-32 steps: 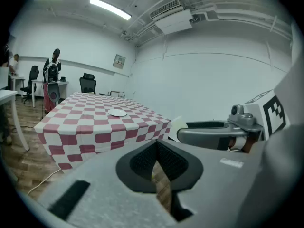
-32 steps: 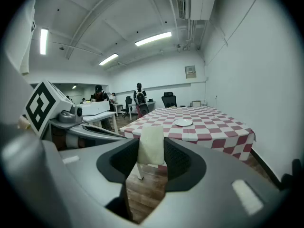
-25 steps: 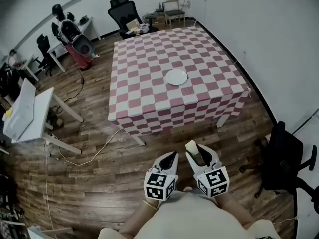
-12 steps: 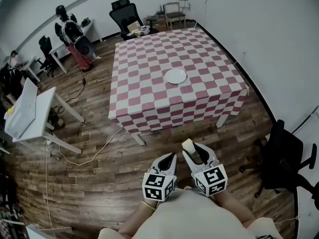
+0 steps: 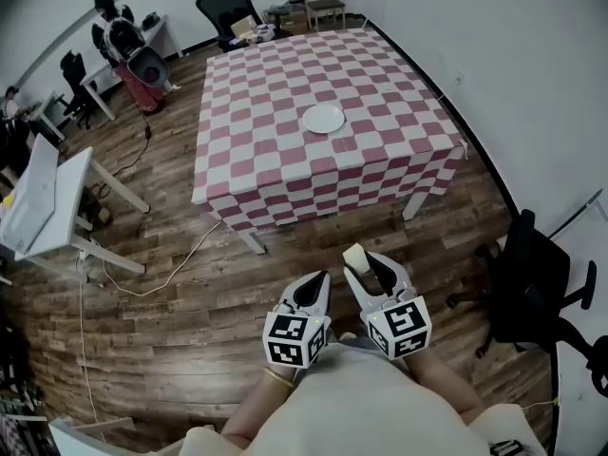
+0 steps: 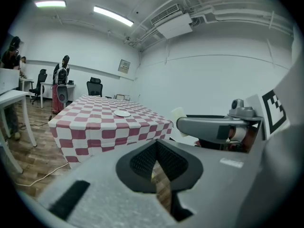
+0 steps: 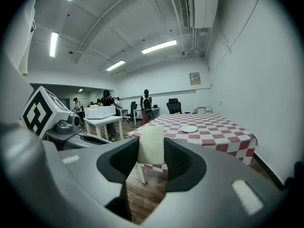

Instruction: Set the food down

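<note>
**Wood-floored office, checked table ahead: food in hand, not yet set down**

Wood plank flooring covers the room. Items are listed from left to right.

1. White desk: stands at the left edge, with a cable trailing across the floor beside it. Office chairs and a standing person are at the far left wall.
2. Table: stands in the centre and is covered with a red-and-white checked cloth. It carries one white plate, which is empty.
3. Left gripper: held low in front of the person. Its jaws are closed together on nothing; only floor shows through the thin slit below the pads.
4. Right gripper: held just beside the left one. It is clenched on the food block, which stands upright between the pads and rises above them.
5. Black office chair: stands at the right, near the wall.

**Task status.** No part of the placement is complete. The food block is off every surface, held over bare floor and well apart from the table. Judged remaining steps are to approach the table, lower the block, most likely onto the plate, and release the jaws.

**Food block appearance.** It is a pale cream slab, roughly rectangular, with rounded corners and a matte, even surface. The kind of food cannot be told. No sagging or crushing shows at the pads.
</note>
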The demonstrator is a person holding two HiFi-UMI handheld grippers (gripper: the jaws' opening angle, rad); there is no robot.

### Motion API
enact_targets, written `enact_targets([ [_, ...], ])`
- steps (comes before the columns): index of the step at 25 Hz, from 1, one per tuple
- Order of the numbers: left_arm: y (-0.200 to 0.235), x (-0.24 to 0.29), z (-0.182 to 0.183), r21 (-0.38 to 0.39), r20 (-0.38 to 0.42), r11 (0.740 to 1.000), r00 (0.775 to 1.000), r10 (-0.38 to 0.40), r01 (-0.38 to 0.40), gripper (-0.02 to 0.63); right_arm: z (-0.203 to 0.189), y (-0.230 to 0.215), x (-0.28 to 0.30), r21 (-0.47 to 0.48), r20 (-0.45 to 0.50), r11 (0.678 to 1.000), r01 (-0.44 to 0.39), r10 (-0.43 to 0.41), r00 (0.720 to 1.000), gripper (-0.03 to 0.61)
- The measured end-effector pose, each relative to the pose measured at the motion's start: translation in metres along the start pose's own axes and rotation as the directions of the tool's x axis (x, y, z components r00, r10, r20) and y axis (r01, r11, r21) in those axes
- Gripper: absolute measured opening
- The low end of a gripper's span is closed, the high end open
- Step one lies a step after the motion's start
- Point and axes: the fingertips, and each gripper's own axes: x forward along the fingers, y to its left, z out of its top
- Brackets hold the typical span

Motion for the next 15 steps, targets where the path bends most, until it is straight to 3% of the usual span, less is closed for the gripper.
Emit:
enact_targets([
  [15,0.021,0.008,0.002,-0.049,0.004,0.997,0.998,0.059,-0.059,0.006,-0.011,-0.001,0.020,0.016,-0.045,0.998,-0.055,0.056,0.997,0.170],
])
